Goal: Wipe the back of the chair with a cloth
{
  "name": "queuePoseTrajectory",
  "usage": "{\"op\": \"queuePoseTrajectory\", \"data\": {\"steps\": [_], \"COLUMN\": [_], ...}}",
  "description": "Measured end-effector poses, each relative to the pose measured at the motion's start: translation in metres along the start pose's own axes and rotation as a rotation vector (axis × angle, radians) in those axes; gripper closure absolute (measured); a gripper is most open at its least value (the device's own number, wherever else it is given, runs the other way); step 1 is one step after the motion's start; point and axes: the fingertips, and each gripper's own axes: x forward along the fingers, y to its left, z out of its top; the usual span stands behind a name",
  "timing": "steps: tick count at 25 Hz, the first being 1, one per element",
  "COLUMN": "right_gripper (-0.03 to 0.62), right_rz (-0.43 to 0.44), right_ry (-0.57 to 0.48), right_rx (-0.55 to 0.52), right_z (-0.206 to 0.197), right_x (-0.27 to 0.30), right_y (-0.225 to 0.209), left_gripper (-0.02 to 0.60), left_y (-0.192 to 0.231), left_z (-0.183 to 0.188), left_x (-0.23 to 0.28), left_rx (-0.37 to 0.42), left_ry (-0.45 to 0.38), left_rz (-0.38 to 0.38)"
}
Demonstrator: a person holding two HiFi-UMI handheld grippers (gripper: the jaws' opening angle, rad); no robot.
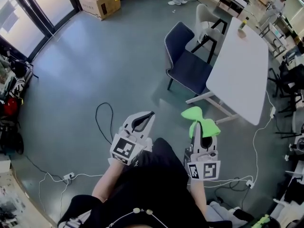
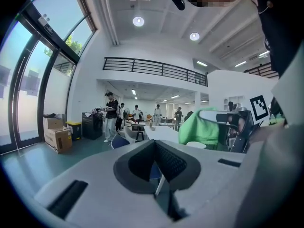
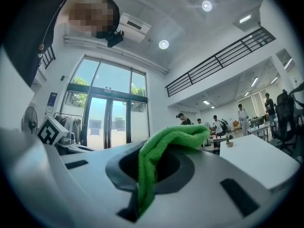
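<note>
- Wiping is not yet getting under way: the green cloth is hanging in the air well short of the chair, on the person's side of its seat, and nothing is touching the chair's back.
- The right gripper is clamping the cloth between its jaws, with a folded bunch sticking out past the tips and pointing toward the chair.
- The left gripper is holding its jaws together on nothing, hovering off to the left of the chair and just as far from it.
- Judging by this, only the pick-up is looking done. The approach to the chair and all of the rubbing over its back are waiting to be done.
- The chair is sitting just beside the white counter, and its back is standing on the side of the seat away from the person, so I expect a walk-up or a reach over the seat.
- A loose black cable is lying on the floor between the person and the chair, toward the chair's left, and could be underfoot.
- A pale second chair is standing just behind the chair, crowding that side.
- A bottle is standing on the counter beyond the chair, and a cardboard box is sitting well off to the chair's left.
</note>
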Motion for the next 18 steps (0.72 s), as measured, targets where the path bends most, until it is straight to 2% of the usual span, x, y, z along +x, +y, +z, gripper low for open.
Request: {"op": "queuePoseTrajectory", "data": {"steps": [5,11,18], "right_gripper": [0.574,0.574,0.572], "right_rz": [-0.001,-0.017,-0.022], "right_ry": [0.049,0.064,0.097], "right_rx": [-0.013,0.049,0.052], "right_z": [-0.021,-0.039,-0.055], "right_x": [0.018,0.051,0.101], "right_y": [-0.007,-0.032,-0.077], "left_gripper": [0.583,0.583,0.583], "left_y": [0.015,0.039,0.078], "left_z": [-0.003,0.002,0.0], "left_x": [0.017,0.051,0.101], "left_rx": [0.022,0.062,0.048], "left_ry": [0.012,0.01,0.052], "left_rz": [0.0,-0.002,0.049]}}
